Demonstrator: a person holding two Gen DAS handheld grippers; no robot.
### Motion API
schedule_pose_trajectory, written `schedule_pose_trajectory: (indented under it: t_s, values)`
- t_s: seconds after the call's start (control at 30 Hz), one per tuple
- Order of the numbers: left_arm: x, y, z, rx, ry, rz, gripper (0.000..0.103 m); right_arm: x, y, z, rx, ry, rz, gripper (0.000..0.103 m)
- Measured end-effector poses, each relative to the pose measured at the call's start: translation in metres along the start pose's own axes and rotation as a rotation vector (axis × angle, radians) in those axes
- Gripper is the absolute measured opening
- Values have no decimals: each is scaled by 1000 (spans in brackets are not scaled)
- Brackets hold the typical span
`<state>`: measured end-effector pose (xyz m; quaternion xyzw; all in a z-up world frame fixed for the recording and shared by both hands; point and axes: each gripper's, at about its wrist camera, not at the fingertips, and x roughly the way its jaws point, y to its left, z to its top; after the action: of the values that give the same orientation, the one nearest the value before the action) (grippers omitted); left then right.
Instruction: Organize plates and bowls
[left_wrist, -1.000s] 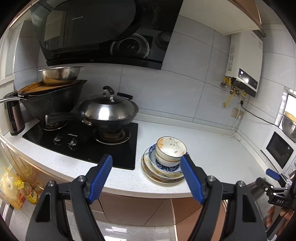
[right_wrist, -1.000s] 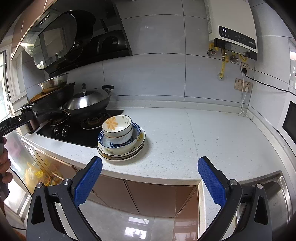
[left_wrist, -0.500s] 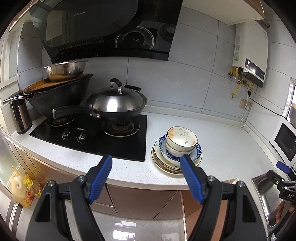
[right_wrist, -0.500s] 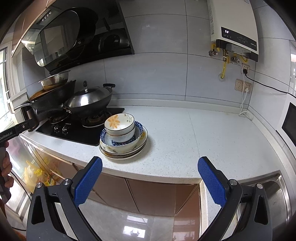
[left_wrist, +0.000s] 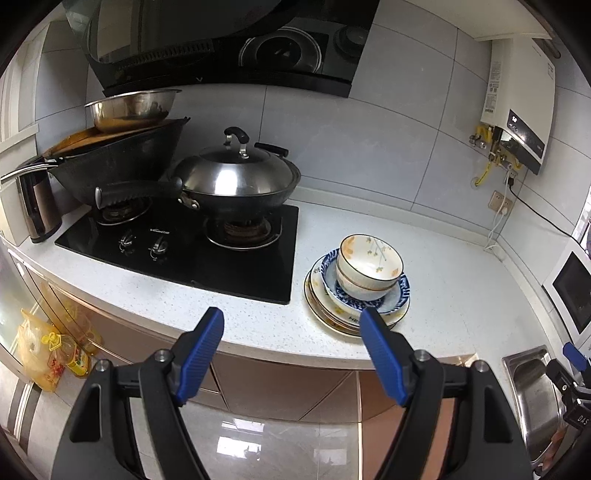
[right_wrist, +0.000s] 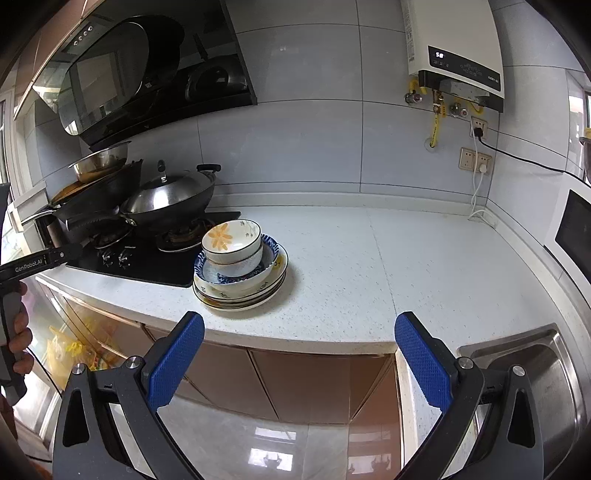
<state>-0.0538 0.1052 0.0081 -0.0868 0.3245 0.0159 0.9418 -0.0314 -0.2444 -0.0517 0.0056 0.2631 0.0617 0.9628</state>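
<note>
A kitchen, seen from two cameras on hand-held tongs; a white speckled bench (right_wrist: 369, 266) runs along a grey tiled wall, with a black gas hob (left_wrist: 207, 254) at its left and a steel sink (right_wrist: 546, 373) at its right.

The task's things sit together in one pile on the bench, just beside the hob's right edge and near the bench's front edge; several flat plates (right_wrist: 240, 295) lie at the bottom, a blue-patterned bowl (right_wrist: 236, 273) rests on them, and two small white flowered bowls (right_wrist: 232, 242) are nested on top. Plates and bowls thus lie in one mixed stack; this would fit either a tidied pile or one waiting to be sorted.

The left tongs (left_wrist: 291, 354) are held out in front of the bench, spread apart and holding nothing; the right tongs (right_wrist: 299, 362) are likewise spread wide and empty, facing the bare stretch of bench to the right of the pile.

Risks, as a judgement: the small bowls sit off-centre in the blue bowl, so a nudge from a blue pad could tip them; glazed rims are slippery and may slide out of a weak pinch; the pile stands close to the front edge, so a sideways push could send dishes to the floor; a lidded wok (left_wrist: 236, 177) with a long handle stands near enough to be knocked.
</note>
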Motion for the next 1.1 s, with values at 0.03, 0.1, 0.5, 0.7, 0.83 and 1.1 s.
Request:
schedule_pose_trajectory:
  t_s: [0.03,0.1,0.5,0.7,0.83,1.1]
  values:
    - [1,0,0,2,-2,4,75,-2,-1,-1,4,0,-8,102]
    - [4,-2,0,10,4,1,75,-3,-5,-2,9,-1,-17,102]
    - [25,-11,-14,64,100,41,75,-11,-10,-7,37,22,-80,102]
    - [27,-14,-18,72,102,38,75,-11,-6,-10,32,28,-83,102]
    - [28,-20,-19,91,106,22,75,-11,-6,-12,37,31,-83,102]
    - [32,-28,-21,120,104,6,75,-10,-6,-13,42,31,-88,102]
